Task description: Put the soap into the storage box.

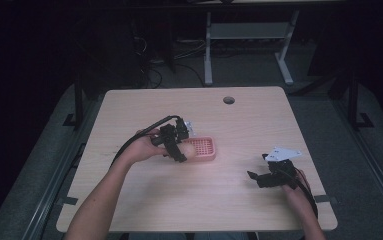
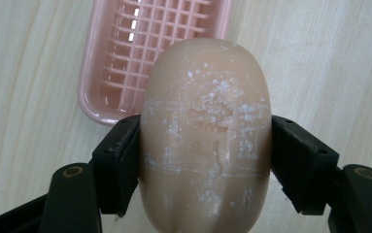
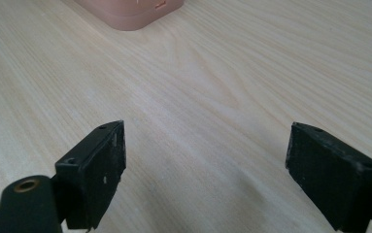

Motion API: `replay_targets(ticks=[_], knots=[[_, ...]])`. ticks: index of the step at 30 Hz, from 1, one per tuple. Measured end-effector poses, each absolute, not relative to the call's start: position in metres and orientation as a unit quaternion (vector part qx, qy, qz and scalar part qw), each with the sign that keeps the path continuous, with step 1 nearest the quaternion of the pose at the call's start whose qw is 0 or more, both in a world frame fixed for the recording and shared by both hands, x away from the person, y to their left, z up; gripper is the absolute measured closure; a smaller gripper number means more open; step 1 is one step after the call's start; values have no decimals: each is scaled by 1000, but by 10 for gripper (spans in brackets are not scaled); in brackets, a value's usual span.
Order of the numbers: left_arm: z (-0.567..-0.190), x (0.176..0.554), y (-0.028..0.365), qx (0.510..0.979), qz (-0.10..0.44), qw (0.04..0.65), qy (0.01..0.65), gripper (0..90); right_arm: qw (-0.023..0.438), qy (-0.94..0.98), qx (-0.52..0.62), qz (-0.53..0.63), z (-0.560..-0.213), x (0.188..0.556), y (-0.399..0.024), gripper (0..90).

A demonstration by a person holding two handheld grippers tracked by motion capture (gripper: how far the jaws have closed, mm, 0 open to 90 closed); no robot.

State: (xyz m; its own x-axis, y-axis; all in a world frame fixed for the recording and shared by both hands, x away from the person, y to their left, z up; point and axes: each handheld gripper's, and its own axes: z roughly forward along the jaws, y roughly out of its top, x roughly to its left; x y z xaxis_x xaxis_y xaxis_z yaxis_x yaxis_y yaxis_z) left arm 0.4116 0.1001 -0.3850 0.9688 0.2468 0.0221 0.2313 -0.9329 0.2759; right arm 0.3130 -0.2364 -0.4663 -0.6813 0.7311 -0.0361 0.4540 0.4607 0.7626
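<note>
A beige oval bar of soap [image 2: 206, 141], flecked with white, sits clamped between the black jaws of my left gripper [image 2: 205, 160]. That gripper [image 1: 178, 150] hovers at the left end of a pink slatted soap dish [image 1: 204, 148] near the table's middle, and the soap [image 1: 188, 150] partly overlaps the dish's left edge. Along the jaws, the dish [image 2: 120, 63] lies just beyond and left of the soap. My right gripper [image 1: 255, 176] rests low over bare wood at the front right, open and holding nothing [image 3: 205, 165]. A corner of the dish [image 3: 132, 12] shows far ahead of it.
The light wooden table [image 1: 144, 205] has a round cable hole [image 1: 228, 100] near its far edge. A white desk frame [image 1: 246, 37] stands on the dark floor behind. Cables trail from both grippers toward the person's forearms.
</note>
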Motion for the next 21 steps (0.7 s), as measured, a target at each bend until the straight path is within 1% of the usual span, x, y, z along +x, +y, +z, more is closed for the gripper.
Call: replay_targets(ticks=[15, 21], knots=[[-381, 421, 85, 985, 28, 128, 111, 320, 182, 834, 355, 380, -466, 313, -237, 139], [-379, 428, 82, 984, 29, 135, 114, 320, 183, 835, 352, 380, -466, 313, -236, 139]])
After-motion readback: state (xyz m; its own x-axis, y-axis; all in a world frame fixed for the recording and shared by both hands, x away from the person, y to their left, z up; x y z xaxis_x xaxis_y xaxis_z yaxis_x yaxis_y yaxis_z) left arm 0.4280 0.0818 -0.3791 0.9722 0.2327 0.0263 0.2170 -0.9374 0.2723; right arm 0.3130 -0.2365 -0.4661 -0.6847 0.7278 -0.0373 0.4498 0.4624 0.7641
